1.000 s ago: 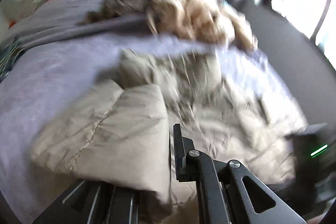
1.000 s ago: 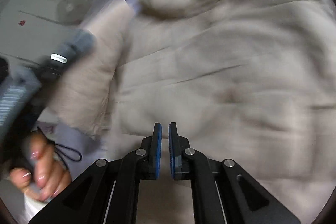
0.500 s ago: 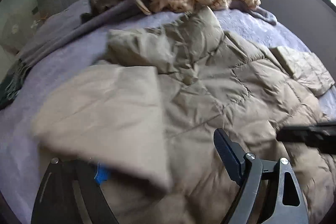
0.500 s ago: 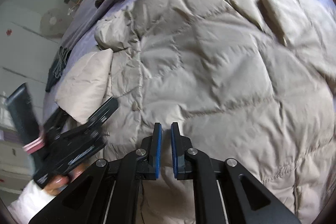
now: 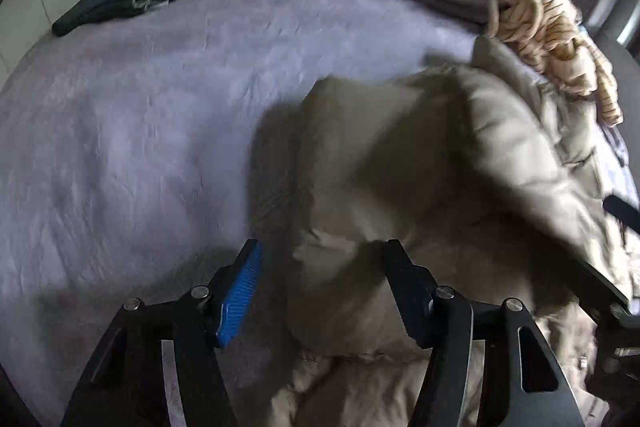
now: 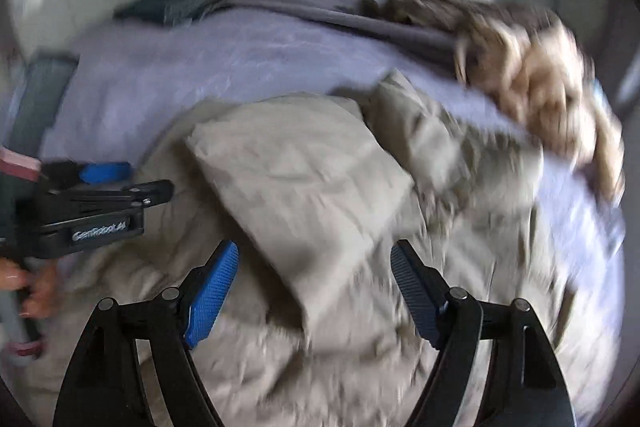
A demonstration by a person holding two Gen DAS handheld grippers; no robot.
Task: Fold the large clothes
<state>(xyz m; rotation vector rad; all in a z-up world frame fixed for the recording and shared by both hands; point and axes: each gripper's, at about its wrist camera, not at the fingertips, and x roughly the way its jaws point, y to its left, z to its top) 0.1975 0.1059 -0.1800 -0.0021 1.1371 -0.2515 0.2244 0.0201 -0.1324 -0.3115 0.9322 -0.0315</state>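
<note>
A beige puffer coat [image 5: 460, 163] lies on the bed [image 5: 140, 115], right of centre, with one sleeve [image 6: 296, 183] already thrown across its body. The left gripper [image 5: 320, 291] has just been closing part-way; coat cloth bulges between its fingers, unpinched. The right gripper [image 6: 314, 291] has just sprung open and hangs released over the coat. Judging by the rumpled spread, only a first fold is done; the rest remains.

My tongs: matt black plastic fingers [image 5: 412, 291] with ribbed blue rubber pads [image 5: 240, 295] and shiny metal pins. Beige coat [image 5: 420, 155] is quilted, puffy cloth, faint sheen. Lilac bedspread [image 5: 140, 131] is matt, wrinkled cloth. Cream knit [image 5: 552, 39] is chunky and rough.
</note>
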